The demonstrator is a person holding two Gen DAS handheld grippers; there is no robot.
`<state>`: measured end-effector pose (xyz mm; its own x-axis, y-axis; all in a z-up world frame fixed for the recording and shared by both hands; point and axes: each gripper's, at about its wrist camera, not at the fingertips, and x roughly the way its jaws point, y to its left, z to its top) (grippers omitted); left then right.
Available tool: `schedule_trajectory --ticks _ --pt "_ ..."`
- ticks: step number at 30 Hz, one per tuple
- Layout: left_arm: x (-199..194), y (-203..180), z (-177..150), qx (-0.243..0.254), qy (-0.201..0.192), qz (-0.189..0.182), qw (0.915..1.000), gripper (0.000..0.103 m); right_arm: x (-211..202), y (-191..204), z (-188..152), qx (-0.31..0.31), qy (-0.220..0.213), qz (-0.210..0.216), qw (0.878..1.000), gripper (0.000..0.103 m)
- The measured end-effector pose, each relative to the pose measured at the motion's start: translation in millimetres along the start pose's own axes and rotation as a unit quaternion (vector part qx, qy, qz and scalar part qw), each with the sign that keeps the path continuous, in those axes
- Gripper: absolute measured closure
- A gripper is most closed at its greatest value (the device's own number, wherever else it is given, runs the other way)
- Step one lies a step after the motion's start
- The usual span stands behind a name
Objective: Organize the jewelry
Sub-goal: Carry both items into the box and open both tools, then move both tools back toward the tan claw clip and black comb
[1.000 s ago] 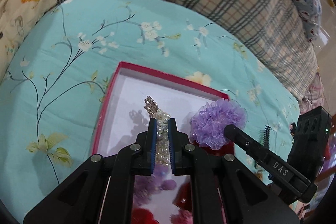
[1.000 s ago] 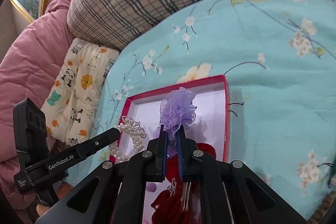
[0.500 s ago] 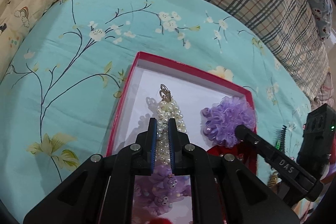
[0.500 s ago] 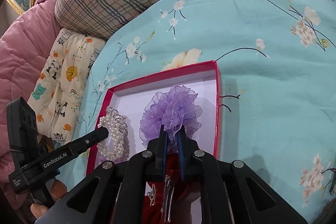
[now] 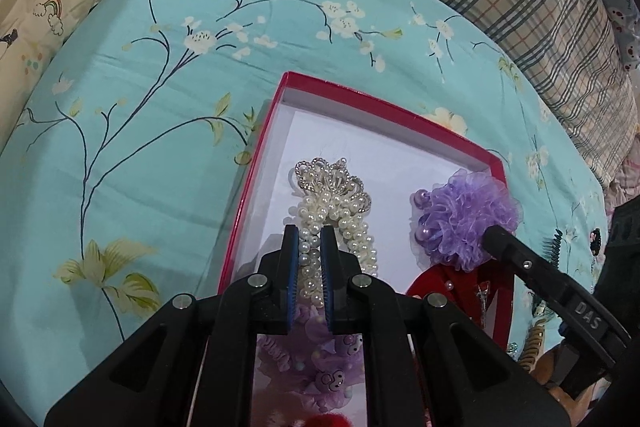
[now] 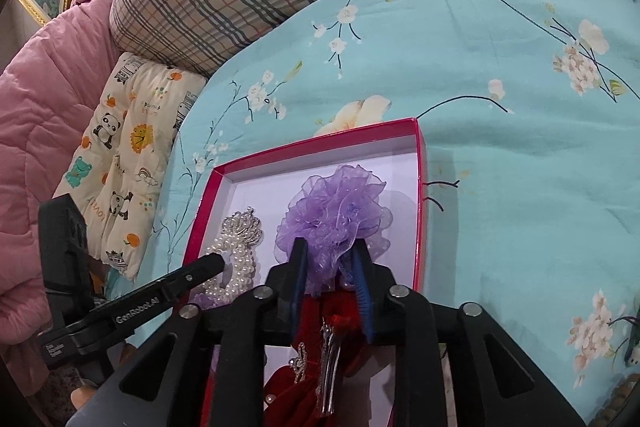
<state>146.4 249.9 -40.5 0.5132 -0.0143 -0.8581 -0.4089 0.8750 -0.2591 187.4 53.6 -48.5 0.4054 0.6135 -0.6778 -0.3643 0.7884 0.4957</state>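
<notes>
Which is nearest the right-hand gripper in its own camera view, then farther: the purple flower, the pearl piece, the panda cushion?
From the right gripper, jaws opening:
1. Purple flower, between its fingers.
2. Pearl piece, left, in the red box.
3. Panda cushion, far left.

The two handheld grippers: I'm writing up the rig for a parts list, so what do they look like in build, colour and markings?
Both are matte black plastic with angular, triangulated frames and silver round bolt heads. The left gripper and right gripper each have two flat fingers faced with blue ribbed pads. Seen side-on, the left reads "GenRobot.AI" in white, the right "DAS". Each carries a boxy black housing. No cables or sleeves show.
</notes>
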Motion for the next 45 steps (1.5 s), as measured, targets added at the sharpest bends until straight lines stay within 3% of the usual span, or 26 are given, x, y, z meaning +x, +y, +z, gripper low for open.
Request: schedule_trajectory --ticks 4,10,14,15,24,27,30,45 --pt "1.7 1.2 -1.0 -0.003 0.007 0.0 1.0 0.095 -5.7 1.1 -0.3 -0.002 -0.005 0.0 1.0 0.066" --pt "-5.3 -1.3 -3.4 -0.008 0.009 -0.003 0.9999 0.093 -22.4 0.4 -2.7 0.002 -0.015 0.006 1.0 0.066" --pt "-20.9 -4.8 -7.9 -0.005 0.001 -0.008 1.0 0.07 -39.2 -1.0 -6.5 0.001 -0.023 0.009 1.0 0.064" --pt "-25.7 -7.0 -9.6 -0.002 -0.003 -0.01 0.9999 0.069 -43.6 -2.3 -7.6 0.002 -0.025 0.009 1.0 0.063" --pt "-54.4 -42.1 -27.7 0.034 -0.012 -0.034 0.9988 0.069 -96.4 -28.7 -22.1 0.014 -0.051 -0.006 0.999 0.057" --pt "-59.9 -56.8 -32.8 0.046 -0.012 -0.04 0.9981 0.062 -116.5 -43.1 -30.5 0.022 -0.061 -0.016 0.998 0.056" --pt "-63.0 -72.9 -38.3 0.06 -0.012 -0.049 0.9969 0.062 -134.3 -60.1 -38.2 0.032 -0.067 -0.029 0.997 0.056" --pt "-66.3 -145.9 -87.8 0.13 0.022 -0.088 0.9873 0.062 -201.7 -138.8 -61.3 0.088 -0.094 -0.078 0.989 0.054"
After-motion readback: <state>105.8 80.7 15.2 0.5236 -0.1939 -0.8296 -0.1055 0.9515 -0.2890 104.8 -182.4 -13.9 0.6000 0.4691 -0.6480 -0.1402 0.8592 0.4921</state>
